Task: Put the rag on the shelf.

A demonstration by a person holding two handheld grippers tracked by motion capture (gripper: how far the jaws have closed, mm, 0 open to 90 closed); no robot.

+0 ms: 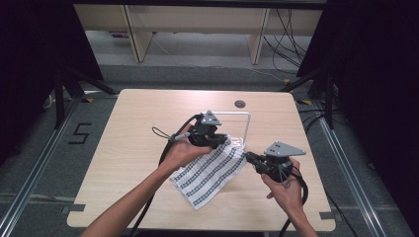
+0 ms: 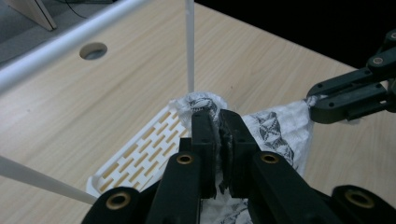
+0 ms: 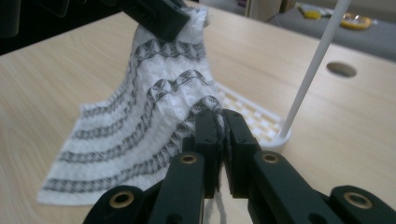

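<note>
A white cloth with grey patterned stripes (image 1: 212, 173) hangs between my two grippers, its lower end resting on the wooden table (image 1: 133, 148). My left gripper (image 1: 225, 140) (image 2: 218, 122) is shut on one upper corner of the cloth (image 2: 275, 135), just above the white rack's slotted base (image 2: 140, 154). To its right and slightly nearer, my right gripper (image 1: 247, 157) (image 3: 218, 119) is shut on the neighbouring corner, and the cloth (image 3: 140, 116) slopes down to the table behind it. The right gripper (image 2: 322, 105) shows pinching the cloth's edge in the left gripper view.
The white rack's top rail (image 1: 232, 114) runs behind the grippers on thin upright posts (image 3: 313, 65). A round cable hole (image 1: 240, 103) sits near the table's far edge. Black curtains flank the table, and cables trail from both grippers.
</note>
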